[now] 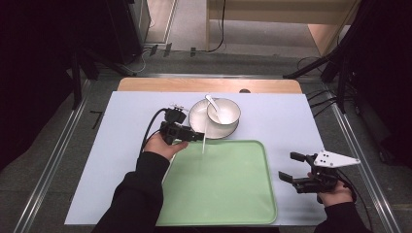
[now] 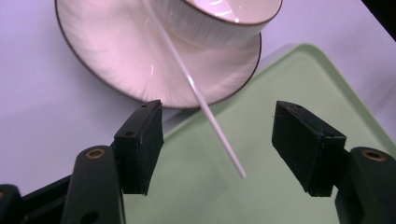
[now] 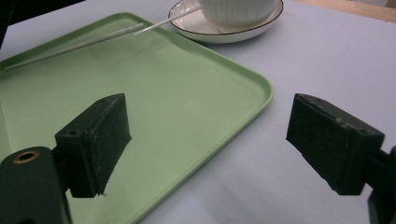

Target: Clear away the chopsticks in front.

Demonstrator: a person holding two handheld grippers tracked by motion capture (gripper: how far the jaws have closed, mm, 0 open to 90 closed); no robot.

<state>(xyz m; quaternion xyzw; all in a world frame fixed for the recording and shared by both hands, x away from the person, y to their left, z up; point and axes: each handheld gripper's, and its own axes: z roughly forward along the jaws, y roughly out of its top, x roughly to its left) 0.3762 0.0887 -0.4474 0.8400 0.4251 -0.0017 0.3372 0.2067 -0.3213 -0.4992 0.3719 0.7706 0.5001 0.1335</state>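
Both jaws wide, seemingly empty.

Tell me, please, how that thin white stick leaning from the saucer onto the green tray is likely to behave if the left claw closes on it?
The white stick looks thin, straight and smooth, so it is probably light and stiff but slippery between the pads. Being round, it may roll. It leans on the saucer and over the tray edge, so a nudge could pivot it off.
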